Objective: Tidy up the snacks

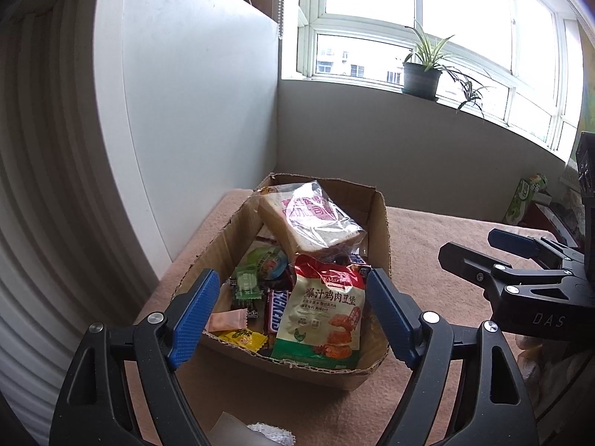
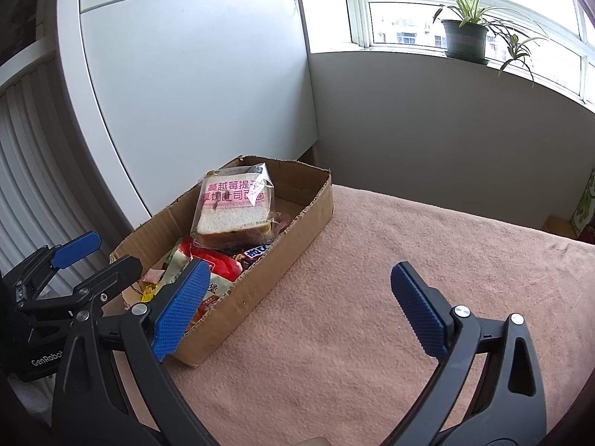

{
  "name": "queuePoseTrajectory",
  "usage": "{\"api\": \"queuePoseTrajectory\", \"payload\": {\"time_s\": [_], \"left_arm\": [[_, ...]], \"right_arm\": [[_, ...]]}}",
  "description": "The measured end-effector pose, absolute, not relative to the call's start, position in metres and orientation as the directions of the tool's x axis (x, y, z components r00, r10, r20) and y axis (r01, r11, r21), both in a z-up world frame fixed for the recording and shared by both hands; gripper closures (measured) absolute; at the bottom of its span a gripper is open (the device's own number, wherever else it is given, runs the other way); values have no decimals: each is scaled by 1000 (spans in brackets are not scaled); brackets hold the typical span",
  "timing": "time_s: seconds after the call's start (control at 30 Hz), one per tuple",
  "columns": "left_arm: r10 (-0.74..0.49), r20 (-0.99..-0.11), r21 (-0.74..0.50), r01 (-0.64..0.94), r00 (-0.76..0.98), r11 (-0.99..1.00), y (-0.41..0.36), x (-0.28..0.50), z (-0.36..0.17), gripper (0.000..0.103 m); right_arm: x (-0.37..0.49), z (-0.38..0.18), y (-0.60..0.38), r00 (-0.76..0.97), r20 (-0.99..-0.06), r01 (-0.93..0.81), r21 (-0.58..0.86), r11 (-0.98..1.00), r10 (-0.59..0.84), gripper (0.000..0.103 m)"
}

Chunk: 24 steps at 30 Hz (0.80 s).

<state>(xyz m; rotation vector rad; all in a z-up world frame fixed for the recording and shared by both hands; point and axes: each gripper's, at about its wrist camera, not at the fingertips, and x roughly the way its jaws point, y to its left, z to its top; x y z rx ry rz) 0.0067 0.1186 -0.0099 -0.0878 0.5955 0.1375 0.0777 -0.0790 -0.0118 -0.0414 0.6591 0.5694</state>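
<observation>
A cardboard box (image 1: pixel 377 219) (image 2: pixel 297 230) full of snacks stands on a pink cloth. A bagged bread slice (image 1: pixel 308 219) (image 2: pixel 234 208) lies on top at the far end. Nearer lie a chicken snack pouch (image 1: pixel 323 316), a Snickers bar (image 1: pixel 276 310), a green candy (image 1: pixel 246 285), a pink sachet (image 1: pixel 227 320) and a yellow sachet (image 1: pixel 243 337). My left gripper (image 1: pixel 288 312) is open and empty, just above the box's near end. My right gripper (image 2: pixel 299 308) is open and empty over the cloth, right of the box; it also shows in the left wrist view (image 1: pixel 491 249).
The pink cloth (image 2: pixel 390 278) covers the table right of the box. A white cabinet (image 2: pixel 193 85) stands close behind the box. A potted plant (image 1: pixel 422 74) sits on the window sill. A green carton (image 1: pixel 520 200) stands at the far right.
</observation>
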Motion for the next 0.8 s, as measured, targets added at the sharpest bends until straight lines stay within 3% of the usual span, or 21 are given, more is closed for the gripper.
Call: {"api": "queuePoseTrajectory", "payload": {"time_s": [0.8], "left_arm": [[101,-559,-45,-151,823,987,115,1,-7,21]], "right_arm": [[79,-14,-79,639,-594,-508,150,848,488,3]]}}
